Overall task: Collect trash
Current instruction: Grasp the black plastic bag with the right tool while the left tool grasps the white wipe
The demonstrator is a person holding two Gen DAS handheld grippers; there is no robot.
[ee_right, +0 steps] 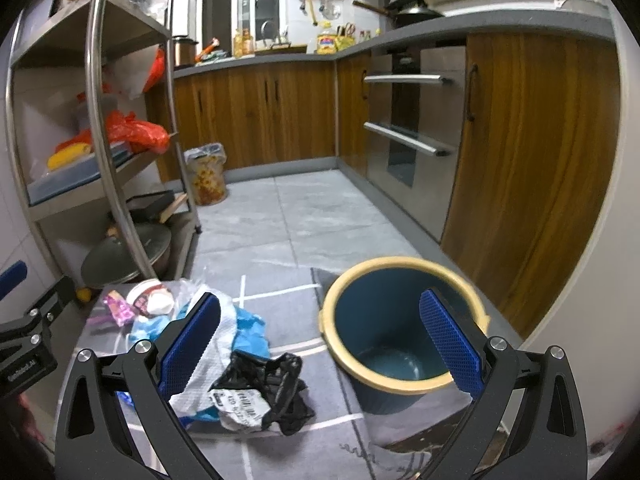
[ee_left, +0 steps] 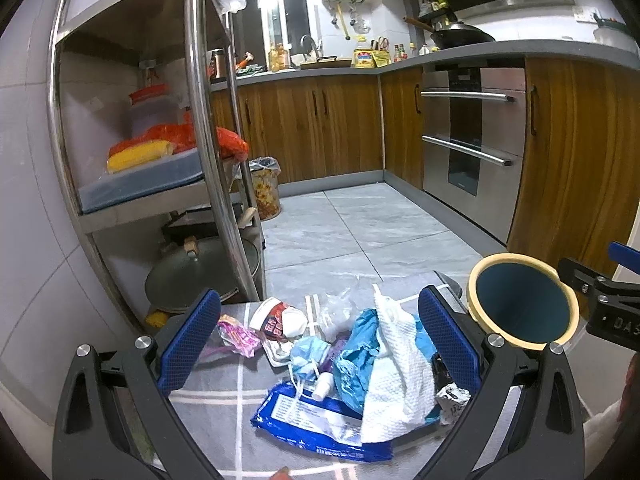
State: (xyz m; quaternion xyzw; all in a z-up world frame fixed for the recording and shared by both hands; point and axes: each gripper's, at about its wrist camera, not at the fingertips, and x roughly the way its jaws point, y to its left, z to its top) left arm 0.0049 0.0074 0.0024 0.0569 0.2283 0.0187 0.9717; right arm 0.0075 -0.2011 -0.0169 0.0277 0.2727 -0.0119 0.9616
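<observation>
**Left wrist view: two wide-spread grippers held over a heap of rubbish beside a bin**

Left wrist view: the left gripper (ee_left: 320, 336) is seen with its blue-padded fingers (ee_left: 190, 338) spread wide and nothing held between them; below it, on a grey checked cloth (ee_left: 224, 420), a heap of trash is piled: a white paper towel (ee_left: 396, 364), a blue wrapper (ee_left: 316, 424), a pale blue face mask (ee_left: 308, 354), a pink wrapper (ee_left: 236, 334) and a red and white cup (ee_left: 272, 316). To the right of the heap a blue bin (ee_left: 524, 304) with a cream rim is seen.

Right wrist view: the right gripper (ee_right: 320, 344) is likewise held with fingers (ee_right: 192, 344) well apart and empty; a black plastic bag (ee_right: 272, 380) is shown lying against the paper towel at the near edge of the heap; the bin stands just right of the pile, open, nothing made out inside. A metal shelf rack (ee_right: 100, 120) is seen at the left; wooden cabinets (ee_right: 260, 112) are seen beyond a grey tiled floor (ee_right: 300, 216).
</observation>
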